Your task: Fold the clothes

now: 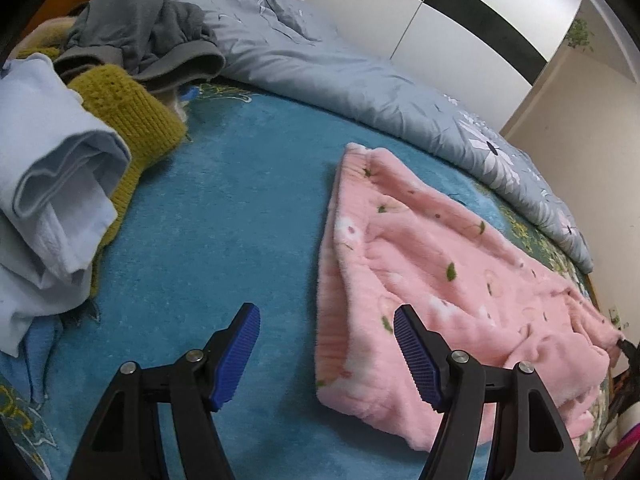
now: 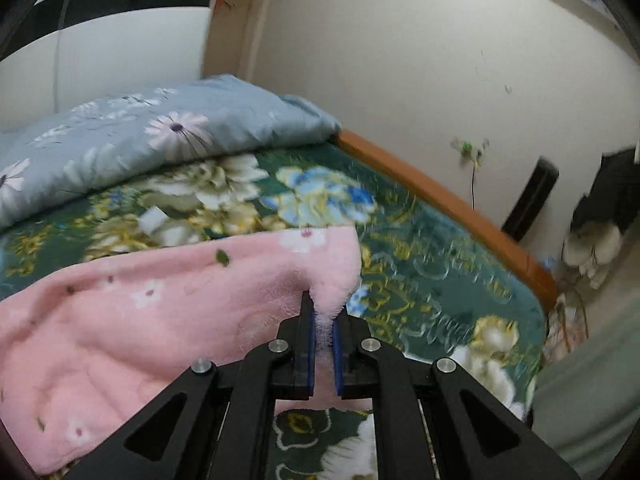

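A pink fleece garment with small flowers lies spread on the blue bed cover. My left gripper is open and empty, hovering just above the garment's near left edge. My right gripper is shut on a corner of the pink garment and holds that corner slightly raised. The right gripper's tip also shows at the far right of the left wrist view.
A pile of clothes sits at the left: a light blue folded piece, a mustard knit and a grey garment. A grey-blue flowered quilt lies along the far side. The wooden bed edge and wall are at right.
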`<action>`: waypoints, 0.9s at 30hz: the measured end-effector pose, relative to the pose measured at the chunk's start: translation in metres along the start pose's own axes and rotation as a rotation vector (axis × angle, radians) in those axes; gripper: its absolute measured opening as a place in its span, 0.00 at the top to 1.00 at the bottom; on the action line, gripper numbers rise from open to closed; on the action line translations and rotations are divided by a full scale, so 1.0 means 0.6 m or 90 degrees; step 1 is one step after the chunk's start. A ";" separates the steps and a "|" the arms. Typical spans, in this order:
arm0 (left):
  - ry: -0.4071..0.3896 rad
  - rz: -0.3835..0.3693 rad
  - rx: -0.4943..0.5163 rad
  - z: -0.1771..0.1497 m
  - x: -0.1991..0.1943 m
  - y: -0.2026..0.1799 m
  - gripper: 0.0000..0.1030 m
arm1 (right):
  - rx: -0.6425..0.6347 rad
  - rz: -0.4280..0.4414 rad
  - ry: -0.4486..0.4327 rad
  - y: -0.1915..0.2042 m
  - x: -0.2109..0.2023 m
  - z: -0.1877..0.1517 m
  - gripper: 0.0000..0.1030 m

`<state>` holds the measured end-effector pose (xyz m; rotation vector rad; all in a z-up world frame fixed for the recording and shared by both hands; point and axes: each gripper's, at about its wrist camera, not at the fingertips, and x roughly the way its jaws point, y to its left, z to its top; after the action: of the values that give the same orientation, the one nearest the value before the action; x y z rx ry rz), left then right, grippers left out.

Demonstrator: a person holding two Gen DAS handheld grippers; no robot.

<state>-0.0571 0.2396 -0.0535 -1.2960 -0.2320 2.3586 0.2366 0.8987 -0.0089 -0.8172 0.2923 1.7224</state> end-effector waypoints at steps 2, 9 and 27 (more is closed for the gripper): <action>0.004 0.002 -0.003 -0.001 0.002 0.002 0.29 | 0.006 0.009 0.011 0.004 0.014 -0.013 0.93; 0.034 -0.035 -0.013 -0.019 0.011 -0.004 0.29 | -0.046 0.020 -0.066 0.018 -0.067 -0.026 0.51; 0.129 -0.168 -0.180 -0.085 0.043 0.019 0.31 | 0.134 0.593 0.291 0.157 -0.213 -0.340 0.39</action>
<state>-0.0300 0.2380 -0.1048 -1.5179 -0.6485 2.0088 0.2387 0.6546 -0.0938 -0.9861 1.3046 2.2625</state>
